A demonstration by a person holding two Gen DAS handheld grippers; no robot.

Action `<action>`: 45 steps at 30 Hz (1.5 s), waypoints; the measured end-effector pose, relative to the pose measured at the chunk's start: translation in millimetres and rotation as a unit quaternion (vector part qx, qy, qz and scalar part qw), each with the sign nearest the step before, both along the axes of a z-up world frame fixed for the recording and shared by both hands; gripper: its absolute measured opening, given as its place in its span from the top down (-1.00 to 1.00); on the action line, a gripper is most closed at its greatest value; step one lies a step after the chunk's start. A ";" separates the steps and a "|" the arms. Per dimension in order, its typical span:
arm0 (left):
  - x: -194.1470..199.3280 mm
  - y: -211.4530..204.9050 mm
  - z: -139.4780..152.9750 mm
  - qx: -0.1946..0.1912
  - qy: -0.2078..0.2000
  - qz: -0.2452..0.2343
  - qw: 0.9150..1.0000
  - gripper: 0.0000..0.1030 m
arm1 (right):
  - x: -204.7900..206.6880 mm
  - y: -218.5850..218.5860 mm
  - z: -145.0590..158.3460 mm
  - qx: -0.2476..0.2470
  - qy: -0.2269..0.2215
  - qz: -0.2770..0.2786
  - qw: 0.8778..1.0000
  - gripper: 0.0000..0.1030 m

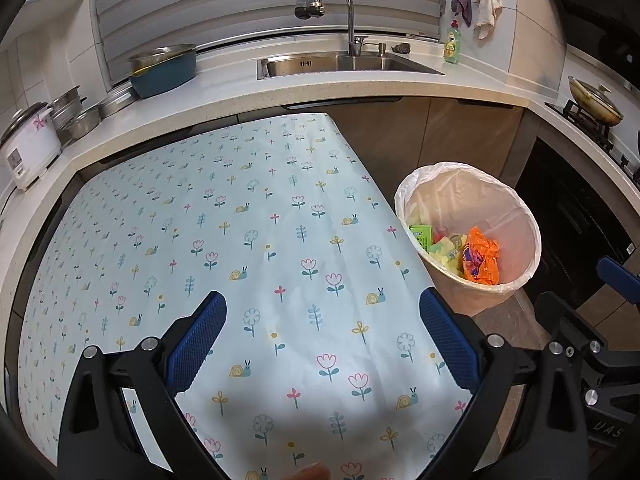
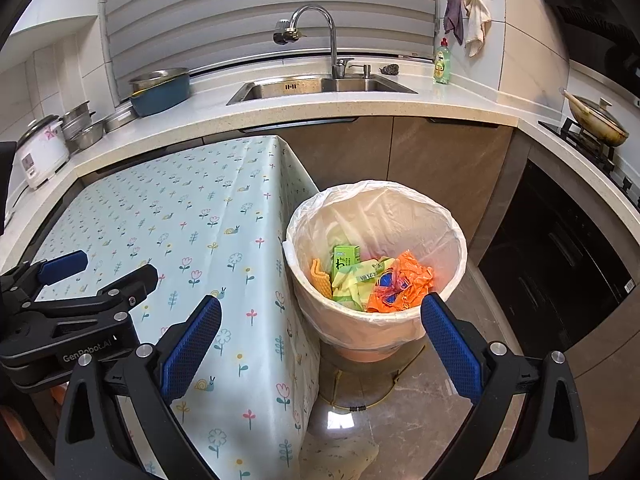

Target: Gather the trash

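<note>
Both claws are hanging spread wide and gripping nothing. The left claw [image 1: 322, 344] is hovering over the flowered worktop [image 1: 224, 240], and the right claw [image 2: 320, 344] is sitting over the worktop's corner, with the bin [image 2: 376, 320] just ahead of it on the floor.

The trash is lying inside the bin: an orange wrapper [image 2: 404, 284] nearest the right claw, yellow-green packets [image 2: 356, 280] beside it, a green carton [image 2: 345, 262] standing behind those, and an orange cloth-like piece [image 2: 320, 278] against the bin's wall on the worktop side. The white liner [image 2: 384, 216] is folded over the rim.

The worktop beside the bin is showing only its cloth, with no scraps on it. Judging by that, the collecting is looking nearly or fully done; whatever remains, if anything, is lying outside these two views.
</note>
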State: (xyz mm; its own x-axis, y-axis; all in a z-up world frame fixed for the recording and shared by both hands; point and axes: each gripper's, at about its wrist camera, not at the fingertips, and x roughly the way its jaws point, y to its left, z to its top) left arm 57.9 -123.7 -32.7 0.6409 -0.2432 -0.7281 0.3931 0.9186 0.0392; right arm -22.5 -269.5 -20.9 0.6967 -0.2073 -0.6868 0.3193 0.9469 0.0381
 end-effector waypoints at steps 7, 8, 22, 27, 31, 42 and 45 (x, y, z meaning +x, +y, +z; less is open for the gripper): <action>-2.3 -0.5 -1.5 0.001 0.000 0.000 1.000 -0.80 | 0.1 1.4 -2.2 -0.002 0.004 0.001 1.000 -0.87; -2.4 -0.6 -1.6 0.002 0.001 0.000 1.000 -0.80 | -0.4 2.1 -2.8 -0.002 0.004 0.002 1.000 -0.87; -4.6 -3.3 -2.3 0.008 -0.003 -0.001 1.000 -0.80 | -0.7 -2.4 -8.4 -0.002 0.011 -0.001 1.000 -0.87; -4.3 -4.2 -5.5 0.013 -0.001 0.000 1.000 -0.80 | -0.4 -5.0 -11.2 -0.001 0.013 -0.003 1.000 -0.87; -3.6 -3.2 -7.2 0.012 0.000 0.005 1.000 -0.80 | -0.5 -5.5 -13.1 0.000 0.014 -0.003 1.000 -0.87; -6.9 -5.4 -6.8 0.014 0.000 -0.001 1.000 -0.80 | -2.3 -6.5 -16.8 0.002 0.016 -0.005 1.000 -0.87; -7.4 -5.8 -6.6 0.015 0.001 -0.002 1.000 -0.80 | -2.3 -6.5 -16.9 0.002 0.015 -0.005 1.000 -0.87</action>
